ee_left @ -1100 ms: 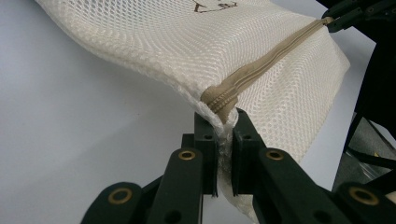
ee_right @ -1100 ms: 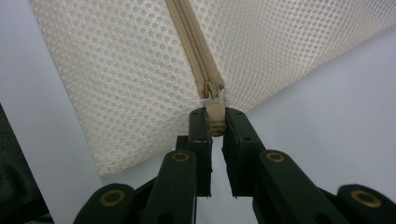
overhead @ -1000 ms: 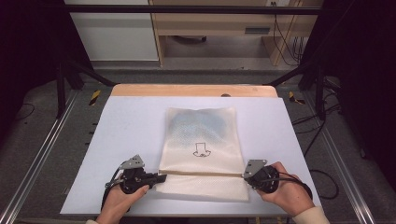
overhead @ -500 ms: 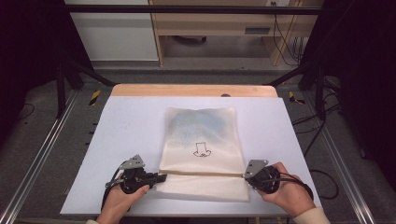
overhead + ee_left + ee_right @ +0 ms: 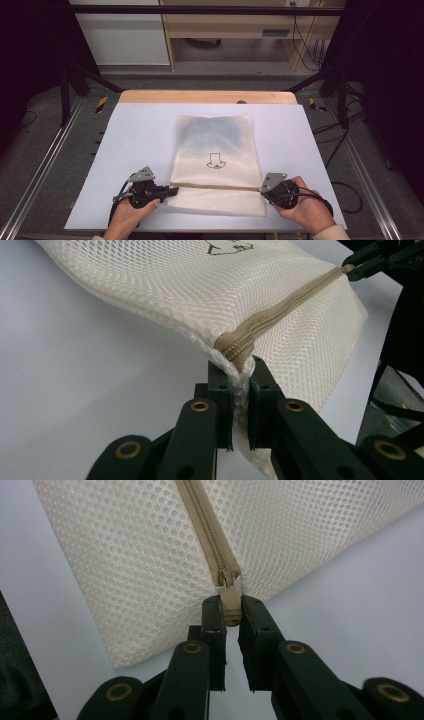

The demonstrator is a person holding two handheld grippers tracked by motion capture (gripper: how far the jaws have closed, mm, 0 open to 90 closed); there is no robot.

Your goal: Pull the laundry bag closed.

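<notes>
Left gripper view: the left hand-held gripper [image 5: 239,390] has its two black jaws clenched on the edge of a cream mesh bag [image 5: 200,285], right at the end of a tan zipper [image 5: 285,305]. The mesh bunches between the jaws and the bag's edge lifts slightly off the white desk [image 5: 75,380] there. The zipper runs away across the bag to the other hand-held gripper at the far end.

Right gripper view: the right hand-held gripper [image 5: 230,615] is grasping the tan zipper pull [image 5: 230,607], pinched between its jaw tips at the bag's [image 5: 125,555] edge. The zipper [image 5: 205,530] stretches away from the pull, closed along its visible length.

High view: the bag [image 5: 215,150] lies flat near the middle of the desk [image 5: 140,130], its long side pointing away from the person. A small dark line drawing [image 5: 216,161] is printed near its centre, and something bluish shows faintly through the far half. The zipper [image 5: 220,187] crosses the bag's near part from side to side. The left hand-held gripper [image 5: 167,190] is at the zipper's left end, the right hand-held gripper [image 5: 265,189] at its right end, each held in a hand
</notes>
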